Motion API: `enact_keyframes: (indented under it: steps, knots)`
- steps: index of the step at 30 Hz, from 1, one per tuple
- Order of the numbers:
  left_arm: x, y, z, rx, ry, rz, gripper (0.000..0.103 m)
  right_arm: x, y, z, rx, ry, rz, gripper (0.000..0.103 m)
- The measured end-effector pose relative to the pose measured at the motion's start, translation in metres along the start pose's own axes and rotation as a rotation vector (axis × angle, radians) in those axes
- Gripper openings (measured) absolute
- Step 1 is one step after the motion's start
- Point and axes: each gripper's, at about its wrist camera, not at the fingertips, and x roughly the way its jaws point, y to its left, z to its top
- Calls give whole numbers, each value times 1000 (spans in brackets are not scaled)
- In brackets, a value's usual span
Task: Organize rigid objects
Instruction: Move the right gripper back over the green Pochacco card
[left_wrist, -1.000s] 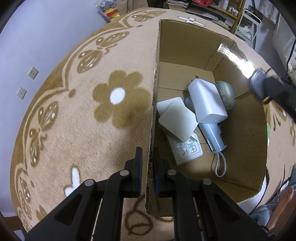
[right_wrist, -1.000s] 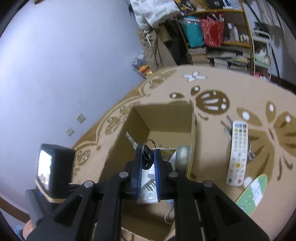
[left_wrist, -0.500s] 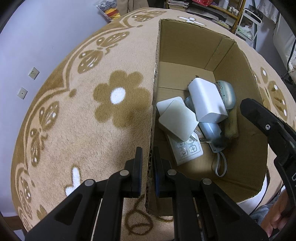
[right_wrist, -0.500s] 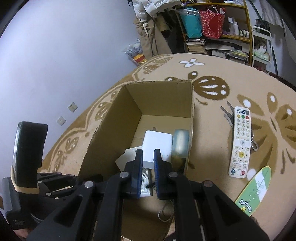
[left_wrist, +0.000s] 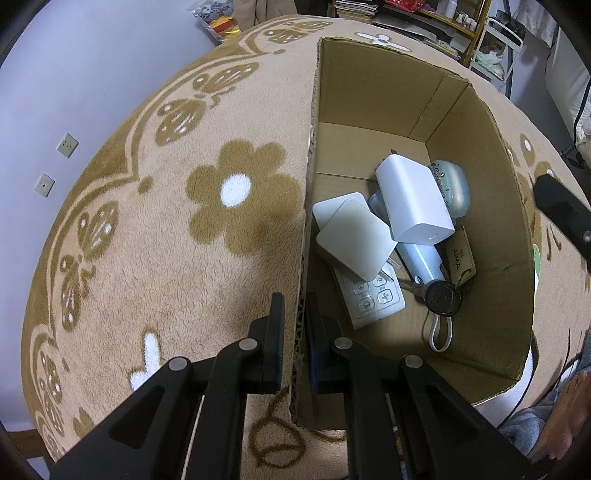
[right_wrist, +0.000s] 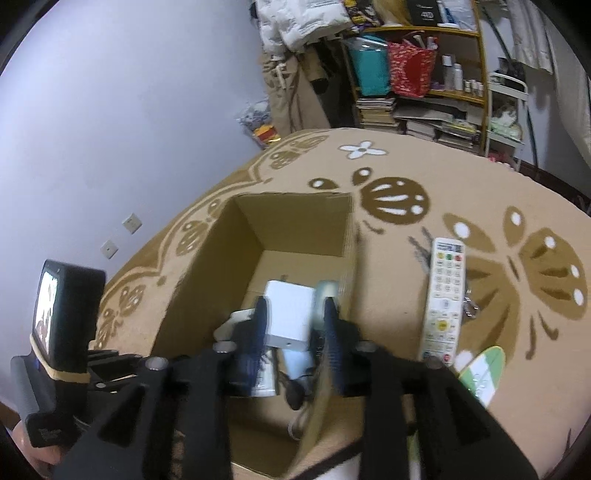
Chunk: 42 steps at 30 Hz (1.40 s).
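An open cardboard box (left_wrist: 369, 92) stands on the flowered carpet. My left gripper (left_wrist: 295, 306) is shut on its near left wall. Inside lie a white charger block (left_wrist: 413, 199), two white square pads (left_wrist: 351, 240), a white keypad (left_wrist: 373, 299), a pale blue tube (left_wrist: 421, 258), a mint case (left_wrist: 452, 188) and a black key fob (left_wrist: 441, 297) with a brown tag. My right gripper (right_wrist: 294, 310) hangs over the box (right_wrist: 295, 221), its jaws opening with nothing between the pads. One right finger (left_wrist: 561, 214) shows at the box's right rim.
On the carpet right of the box lie a white remote (right_wrist: 445, 291), some keys (right_wrist: 469, 306) beside it and a green-and-white card (right_wrist: 480, 369). Crowded shelves (right_wrist: 424, 74) stand at the back. A bare foot (left_wrist: 565, 417) rests near the box's front corner.
The right gripper, shut on the black key fob a second ago, dipped into the box and has parted its jaws; the fob now lies on the box floor. The left gripper has not moved.
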Motion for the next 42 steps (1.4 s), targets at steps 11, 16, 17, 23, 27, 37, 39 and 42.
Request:
enact_keyframes:
  steps: [11,16,17,23,27,37,39,42]
  knots:
    - [0,0,0,1,0,2,11,-13,-51,5,86,-22,-189,103]
    - [0,0,0,3,1,4,11,-9,-74,1,132,6,-261,103]
    - [0,0,0,3,1,4,11,-9,-77,0,135,10,-269,103]
    - [0,0,0,3,2,4,11,5,-95,-13,136,75,-335,103]
    - [0,-1,1,4,2,4,11,14,-104,-20,152,114,-349,103]
    - [0,-1,0,4,2,5,11,26,-130,-48,344,191,-384,103]
    - [1,-2,0,11,4,12,11,27,-136,-52,386,201,-367,103]
    - [3,-4,0,21,10,25,11,30,-139,-56,415,219,-348,103]
